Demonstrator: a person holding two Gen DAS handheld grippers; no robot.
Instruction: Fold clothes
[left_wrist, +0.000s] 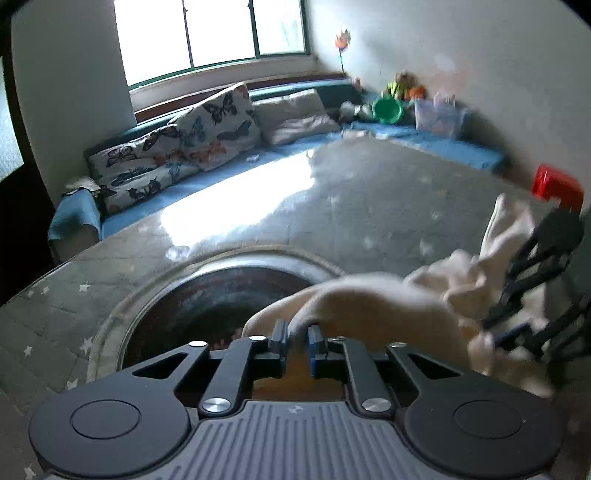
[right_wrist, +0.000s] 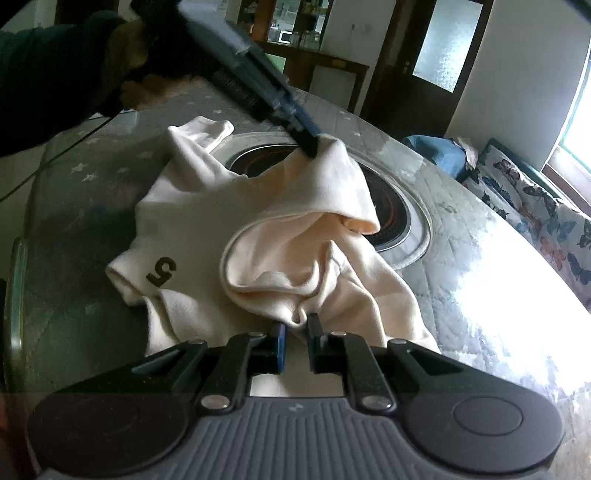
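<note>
Now both jaws pinch the cream shirt (right_wrist: 207, 206): left gripper (left_wrist: 297, 334) its far fold, right gripper (right_wrist: 296, 325) the near.

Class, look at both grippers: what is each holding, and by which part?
Both pinch the cream garment: left gripper a raised fold over the round inset, right gripper a bunched near edge.

Your right tongs (right_wrist: 295, 325) pinch a bunched fold of the cream cotton garment with a dark "5" (right_wrist: 207, 225), which lies crumpled on the grey quilted star-print worktop (right_wrist: 461, 266). Your left tongs (right_wrist: 308, 147) grip its far peak above the round metal-rimmed inset (right_wrist: 417, 221).
</note>
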